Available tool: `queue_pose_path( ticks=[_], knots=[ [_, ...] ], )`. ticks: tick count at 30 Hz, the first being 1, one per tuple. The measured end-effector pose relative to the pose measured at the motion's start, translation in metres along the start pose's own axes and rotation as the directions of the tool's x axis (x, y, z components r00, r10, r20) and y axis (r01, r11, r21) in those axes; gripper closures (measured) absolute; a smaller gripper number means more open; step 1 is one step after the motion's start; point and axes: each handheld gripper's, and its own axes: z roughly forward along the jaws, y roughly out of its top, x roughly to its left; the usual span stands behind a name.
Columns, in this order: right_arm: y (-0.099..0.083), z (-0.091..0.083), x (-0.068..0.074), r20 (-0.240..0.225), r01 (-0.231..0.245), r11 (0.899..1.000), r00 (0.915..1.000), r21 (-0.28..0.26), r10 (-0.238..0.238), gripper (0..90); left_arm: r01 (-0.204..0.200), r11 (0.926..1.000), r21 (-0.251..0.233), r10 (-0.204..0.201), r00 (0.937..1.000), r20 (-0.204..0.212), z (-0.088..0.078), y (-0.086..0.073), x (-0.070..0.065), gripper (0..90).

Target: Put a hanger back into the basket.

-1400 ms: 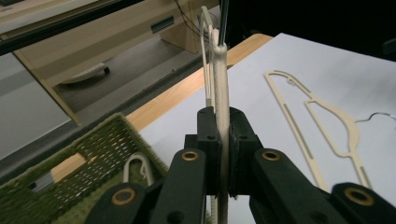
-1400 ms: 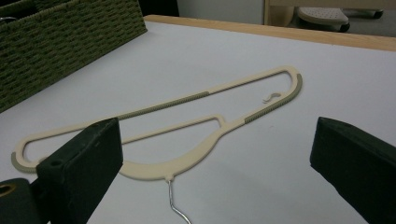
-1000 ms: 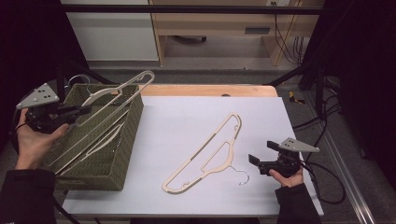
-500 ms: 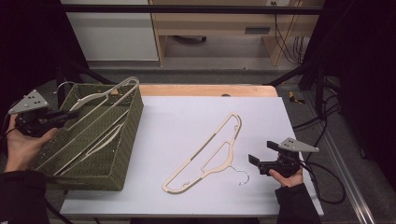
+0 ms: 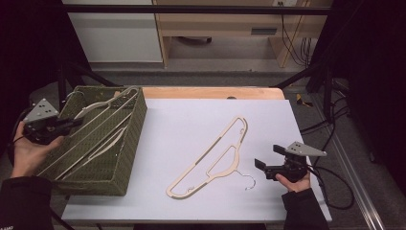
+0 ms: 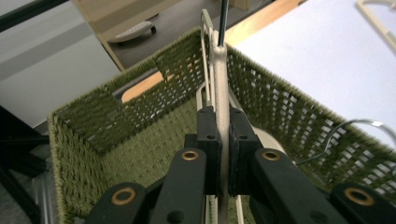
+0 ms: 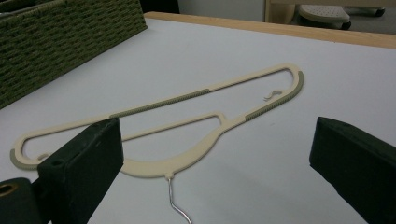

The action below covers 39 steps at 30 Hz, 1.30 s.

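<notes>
Two thin cream plastic hangers matter: my left gripper (image 6: 219, 154) clamps one (image 6: 220, 98) by its bar inside the green woven basket (image 5: 136, 129); the other (image 5: 213, 160) lies on the white table (image 5: 182, 120) before my right gripper's (image 5: 269, 162) wide-apart jaws. Light, stiff, slippery; I'd grip its ribbed shoulder.

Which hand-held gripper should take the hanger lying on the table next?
Right. The right hand-held gripper is open, beside the table hanger, facing its hook. The left hand-held gripper is shut on another hanger in the basket.
</notes>
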Motion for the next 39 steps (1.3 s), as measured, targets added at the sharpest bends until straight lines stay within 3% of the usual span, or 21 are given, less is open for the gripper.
queue_pose_path(
  ticks=[12, 15, 16, 19, 21, 26, 29, 35, 39],
  knots=[
    [-0.001, 0.001, 0.000, 0.001, 0.010, 1.000, 0.9999, 0.006, -0.010, 3.4, 0.030, 0.9954, 0.092, -0.029, 0.9995, -0.007, 0.036, -0.036, -0.011, 85.3],
    [-0.001, 0.002, 0.000, -0.002, 0.009, 1.000, 1.0000, 0.009, -0.009, 3.4, 0.050, 0.9928, 0.109, -0.050, 0.9987, 0.001, 0.039, -0.042, -0.012, 85.1],
    [-0.001, 0.002, 0.000, -0.005, 0.012, 1.000, 0.9999, 0.009, -0.012, 3.4, 0.067, 0.9905, 0.120, -0.070, 0.9972, 0.024, 0.040, -0.043, -0.011, 84.6],
    [-0.001, 0.002, 0.001, -0.002, 0.008, 1.000, 1.0000, 0.009, -0.008, 3.4, 0.068, 0.9833, 0.169, -0.078, 0.9955, 0.054, 0.043, -0.046, -0.013, 82.2],
    [-0.001, 0.002, 0.001, -0.003, 0.010, 1.000, 0.9999, 0.009, -0.010, 3.5, 0.076, 0.9837, 0.163, -0.087, 0.9944, 0.060, 0.043, -0.047, -0.015, 81.3],
    [-0.001, 0.002, 0.001, -0.008, 0.009, 1.000, 0.9999, 0.012, -0.009, 3.4, 0.081, 0.9746, 0.209, -0.108, 0.9870, 0.119, 0.046, -0.045, -0.020, 78.3],
    [-0.001, 0.002, 0.001, -0.007, 0.005, 1.000, 1.0000, 0.011, -0.005, 3.4, 0.073, 0.9693, 0.235, -0.106, 0.9853, 0.134, 0.049, -0.045, -0.025, 74.2],
    [-0.001, 0.001, 0.001, -0.010, 0.015, 1.000, 0.9998, 0.010, -0.015, 3.4, 0.075, 0.9669, 0.244, -0.117, 0.9797, 0.162, 0.051, -0.045, -0.031, 65.9],
    [-0.001, 0.001, 0.001, -0.012, 0.015, 1.000, 0.9998, 0.011, -0.015, 3.4, 0.060, 0.9636, 0.261, -0.107, 0.9798, 0.170, 0.049, -0.044, -0.032, 61.9]
  ],
)
